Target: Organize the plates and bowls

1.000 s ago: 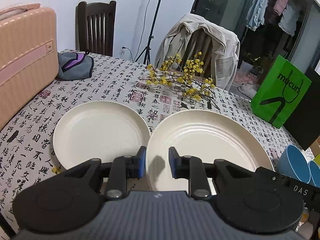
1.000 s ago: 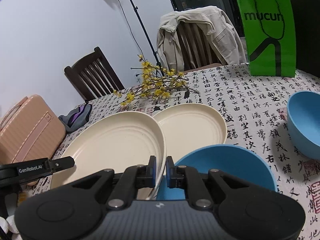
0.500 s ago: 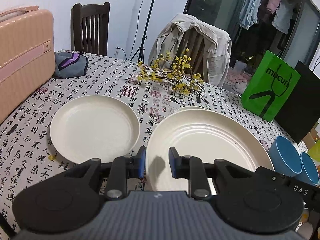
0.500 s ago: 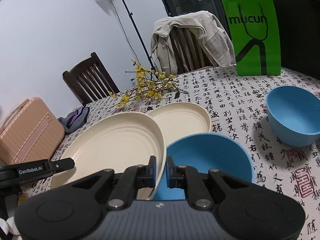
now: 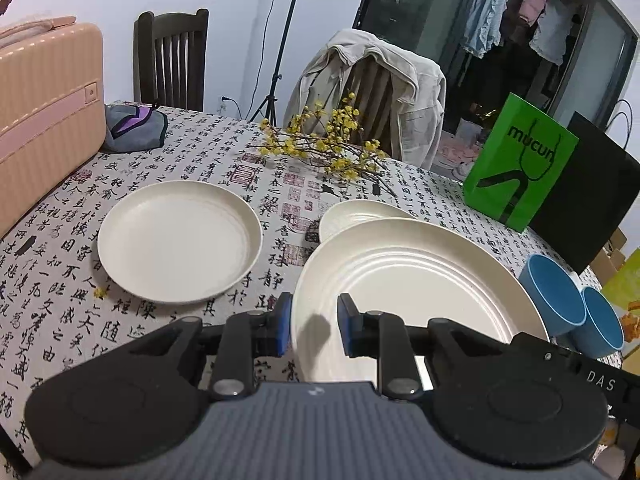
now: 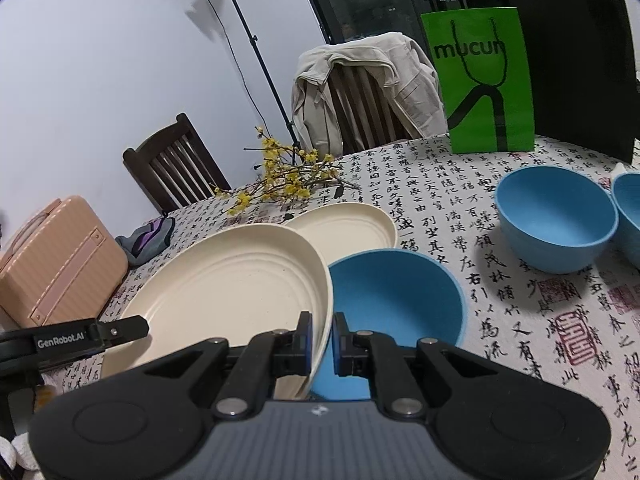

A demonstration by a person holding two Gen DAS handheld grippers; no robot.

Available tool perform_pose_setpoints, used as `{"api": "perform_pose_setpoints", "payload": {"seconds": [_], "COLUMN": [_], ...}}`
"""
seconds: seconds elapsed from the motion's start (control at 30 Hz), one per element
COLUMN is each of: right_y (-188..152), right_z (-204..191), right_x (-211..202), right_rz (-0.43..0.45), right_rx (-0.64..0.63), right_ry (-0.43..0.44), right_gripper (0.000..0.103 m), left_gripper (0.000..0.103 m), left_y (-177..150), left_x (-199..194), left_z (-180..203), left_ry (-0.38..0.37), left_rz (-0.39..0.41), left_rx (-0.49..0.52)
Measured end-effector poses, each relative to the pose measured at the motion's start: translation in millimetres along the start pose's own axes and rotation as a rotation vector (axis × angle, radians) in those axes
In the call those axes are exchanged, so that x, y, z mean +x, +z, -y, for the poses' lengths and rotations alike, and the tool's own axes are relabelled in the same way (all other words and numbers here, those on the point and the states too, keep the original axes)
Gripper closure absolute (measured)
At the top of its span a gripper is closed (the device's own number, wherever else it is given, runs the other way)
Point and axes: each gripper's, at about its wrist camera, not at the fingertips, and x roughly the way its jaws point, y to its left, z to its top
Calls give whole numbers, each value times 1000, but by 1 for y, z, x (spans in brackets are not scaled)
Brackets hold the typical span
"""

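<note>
A large cream plate (image 5: pixel 416 280) hangs tilted above the table, held from both sides. My left gripper (image 5: pixel 314 320) is shut on its near left rim, and my right gripper (image 6: pixel 322 336) is shut on its right rim (image 6: pixel 320 280). The left gripper's finger (image 6: pixel 120 330) shows at the plate's far side in the right wrist view. A blue bowl (image 6: pixel 396 292) sits under the plate's right edge. One small cream plate (image 5: pixel 180 240) lies to the left, another (image 5: pixel 360 214) behind the held plate. Two more blue bowls (image 6: pixel 556 220) (image 6: pixel 628 212) stand to the right.
A pink suitcase (image 5: pixel 44 112) fills the table's left end, with a grey pouch (image 5: pixel 136 128) beside it. Yellow flower branches (image 5: pixel 324 148) lie at the back. A green paper bag (image 5: pixel 520 164) and a black bag (image 5: pixel 588 208) stand at the back right. Chairs ring the table.
Both grippers have carried the large plate to the right, away from the left small plate. The second small plate behind it and more of the blue bowls have come into view.
</note>
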Motion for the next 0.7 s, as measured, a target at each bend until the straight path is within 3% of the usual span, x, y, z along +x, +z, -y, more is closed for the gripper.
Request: {"api": "perform_pose_setpoints", "payload": {"seconds": [0.7], "right_y": [-37], "right_z": [31], "right_x": [-52], "right_rz": [39], "right_rx": [48], "right_ry": [-13], "right_gripper": [93], "left_gripper": [78], "left_y": [-43], "left_x": [-36], "left_z": [31], "left_ry": [-38], "left_rz": [18], "left_rx": [44]}}
